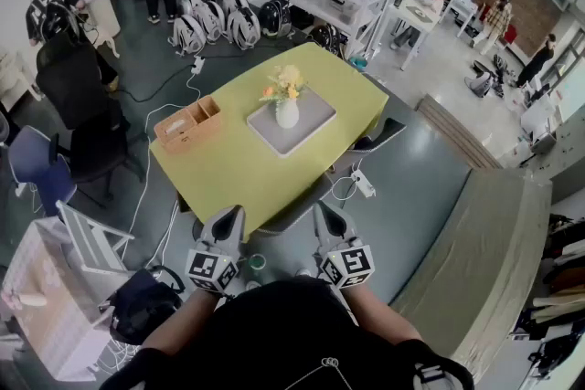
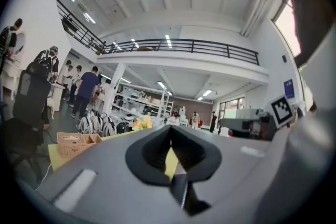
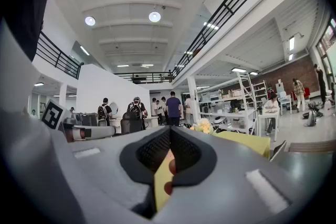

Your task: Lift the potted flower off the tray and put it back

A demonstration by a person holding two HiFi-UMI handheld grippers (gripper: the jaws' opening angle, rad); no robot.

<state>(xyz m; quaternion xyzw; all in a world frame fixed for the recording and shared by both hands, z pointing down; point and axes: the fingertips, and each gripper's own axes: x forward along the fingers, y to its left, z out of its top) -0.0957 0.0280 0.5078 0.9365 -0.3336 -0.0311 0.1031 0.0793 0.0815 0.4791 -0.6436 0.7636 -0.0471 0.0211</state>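
The potted flower point(image 1: 287, 100), yellow and orange blooms in a white vase, stands upright on a grey tray point(image 1: 315, 131) in the middle of a table with a yellow-green cloth point(image 1: 238, 173). Both grippers are held close to my body, short of the table's near corner and well apart from the pot. My left gripper point(image 1: 228, 216) and right gripper point(image 1: 326, 215) point level toward the table, jaws together with nothing in them. Over the shut jaws, the flower point(image 2: 140, 123) peeks out in the left gripper view, and the flower point(image 3: 202, 126) is small and far in the right gripper view.
A wicker basket point(image 1: 188, 124) sits on the table's left corner. A power strip point(image 1: 363, 184) and cables lie on the floor near the table. Chairs point(image 1: 73, 96) stand at left, with shelves, backpacks and several people behind.
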